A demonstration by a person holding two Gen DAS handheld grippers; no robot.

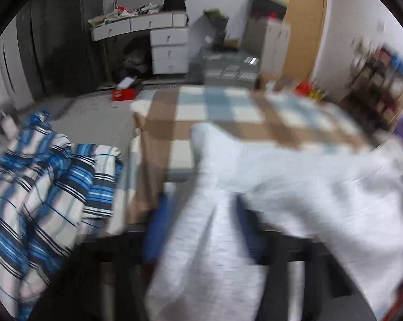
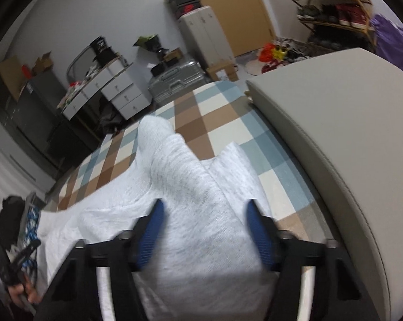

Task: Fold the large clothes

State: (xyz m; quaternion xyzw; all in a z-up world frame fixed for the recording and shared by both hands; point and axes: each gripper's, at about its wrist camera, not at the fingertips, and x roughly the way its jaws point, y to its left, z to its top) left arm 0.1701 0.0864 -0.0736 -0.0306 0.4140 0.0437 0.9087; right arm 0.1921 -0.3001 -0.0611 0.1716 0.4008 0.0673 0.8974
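Observation:
A pale grey knitted garment (image 1: pixel 281 176) lies across the checked bed cover (image 1: pixel 217 107). In the blurred left wrist view a fold of it runs up between the blue pads (image 1: pixel 156 227), and my left gripper (image 1: pixel 204 230) is shut on that fold. In the right wrist view the same garment (image 2: pixel 190 187) is bunched thickly between the pads (image 2: pixel 257 230), and my right gripper (image 2: pixel 205 230) is shut on the bunch, jaws partly apart. The left gripper (image 2: pixel 19 240) shows at the far left, held by a hand (image 2: pixel 22 297).
A blue and white striped garment (image 1: pixel 41 187) is heaped on the left. A padded beige headboard (image 2: pixel 335 133) borders the bed on the right. White drawers (image 1: pixel 169 45), a silver suitcase (image 2: pixel 174 80), a red box (image 1: pixel 123 93) and a shoe rack (image 2: pixel 329 8) stand beyond.

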